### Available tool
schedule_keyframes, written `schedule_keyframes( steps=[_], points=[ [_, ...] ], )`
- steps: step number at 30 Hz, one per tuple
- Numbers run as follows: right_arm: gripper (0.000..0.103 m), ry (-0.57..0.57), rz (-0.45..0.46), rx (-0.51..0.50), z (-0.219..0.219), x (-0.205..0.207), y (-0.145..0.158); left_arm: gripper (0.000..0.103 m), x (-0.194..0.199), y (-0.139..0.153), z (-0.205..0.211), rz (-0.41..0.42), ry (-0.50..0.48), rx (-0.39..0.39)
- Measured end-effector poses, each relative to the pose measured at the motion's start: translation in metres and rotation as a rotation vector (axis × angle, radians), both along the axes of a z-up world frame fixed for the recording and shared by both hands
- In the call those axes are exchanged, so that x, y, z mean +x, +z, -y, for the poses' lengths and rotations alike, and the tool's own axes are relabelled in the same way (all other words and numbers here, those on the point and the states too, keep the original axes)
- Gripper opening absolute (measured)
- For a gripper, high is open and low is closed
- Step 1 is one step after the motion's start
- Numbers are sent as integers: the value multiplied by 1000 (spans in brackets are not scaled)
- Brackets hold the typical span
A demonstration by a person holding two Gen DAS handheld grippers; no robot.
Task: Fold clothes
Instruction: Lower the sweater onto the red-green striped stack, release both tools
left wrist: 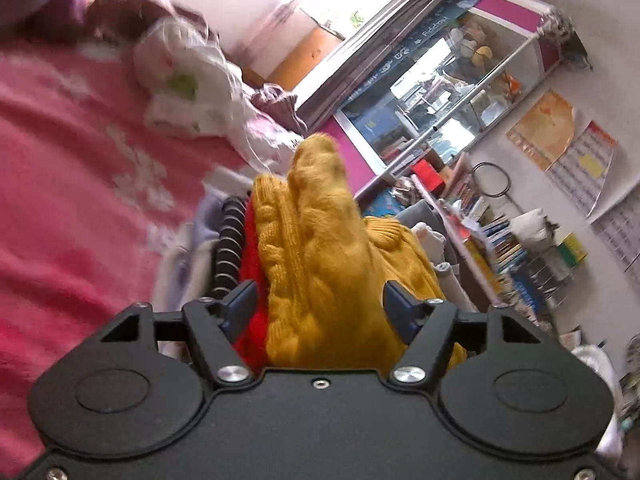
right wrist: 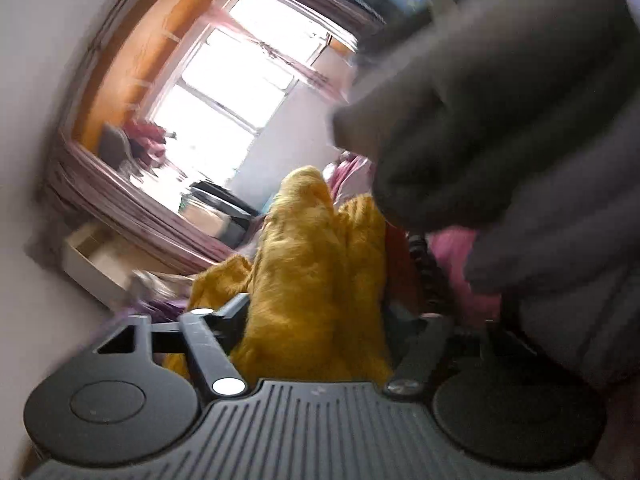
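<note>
The left hand-held gripper [left wrist: 320,304] stands with its jaws parted, and a bunched mustard-yellow knitted sweater [left wrist: 320,248] fills the gap between them, rising toward twelve o'clock. Whether the pads press on the knit I cannot tell. Beside the yellow, at about nine o'clock of it, lies red cloth [left wrist: 254,280] and a black-and-white striped piece [left wrist: 230,248]. Farther left spreads a pink bed cover [left wrist: 72,184] with pale flowers, and at eleven o'clock a white floral garment [left wrist: 184,84] lies crumpled on it. At one o'clock a glass-fronted cabinet [left wrist: 448,92] with a magenta frame carries a blue banner; the word "Happy" reads on it, upside down. At three o'clock a calendar [left wrist: 580,168] hangs on the wall above crowded books [left wrist: 500,248]; its print is too small to read.

From the right hand-held gripper [right wrist: 316,312], equally parted, the same yellow sweater [right wrist: 316,264] sits between the jaws, blurred. A bright window [right wrist: 224,92] shows at eleven o'clock. A large grey cloth [right wrist: 520,120] blocks everything from one to four o'clock.
</note>
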State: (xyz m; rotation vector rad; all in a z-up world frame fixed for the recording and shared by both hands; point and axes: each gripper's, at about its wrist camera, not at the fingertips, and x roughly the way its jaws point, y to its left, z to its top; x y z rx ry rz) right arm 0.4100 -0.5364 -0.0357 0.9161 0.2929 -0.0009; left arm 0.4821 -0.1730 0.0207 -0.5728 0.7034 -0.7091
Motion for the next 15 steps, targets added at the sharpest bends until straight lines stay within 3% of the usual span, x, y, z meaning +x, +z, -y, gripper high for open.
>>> schedule_keyframes(
  steps=[7, 9, 12, 15],
  points=[
    [83, -80, -153, -342, -52, -42, 47, 69, -49, 26, -5, 86, 19, 134],
    [84, -59, -199, -420, -67, -55, 60, 77, -66, 35, -6, 119, 31, 188],
    [86, -26, -249, -501, -84, -79, 83, 82, -92, 46, -8, 148, 27, 248],
    [96, -16, -275, -553, -104, -98, 103, 87, -115, 54, -9, 156, 22, 291]
  ],
)
